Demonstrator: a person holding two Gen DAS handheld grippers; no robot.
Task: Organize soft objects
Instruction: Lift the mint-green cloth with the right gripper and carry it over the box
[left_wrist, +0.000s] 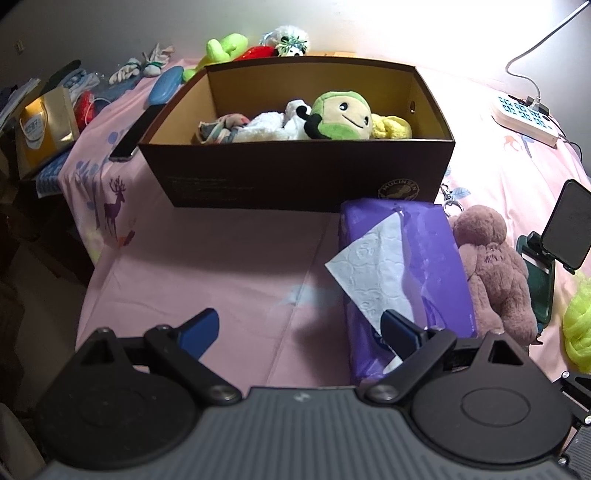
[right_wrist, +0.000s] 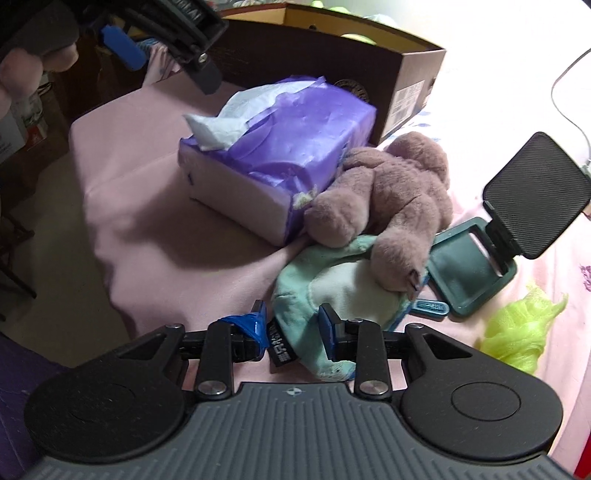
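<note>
The teal plush (right_wrist: 325, 291) is clamped by the right gripper (right_wrist: 293, 326), partly hidden under the brown bear (right_wrist: 384, 199); the left gripper (left_wrist: 299, 330) is spread wide, empty

Fuzzy brown plush bear (right_wrist: 388, 192) beside a glossy purple plastic tissue pack (right_wrist: 273, 147); matt dark cardboard box (left_wrist: 295, 173); smooth pink cloth bedsheet (left_wrist: 207, 258).
</note>
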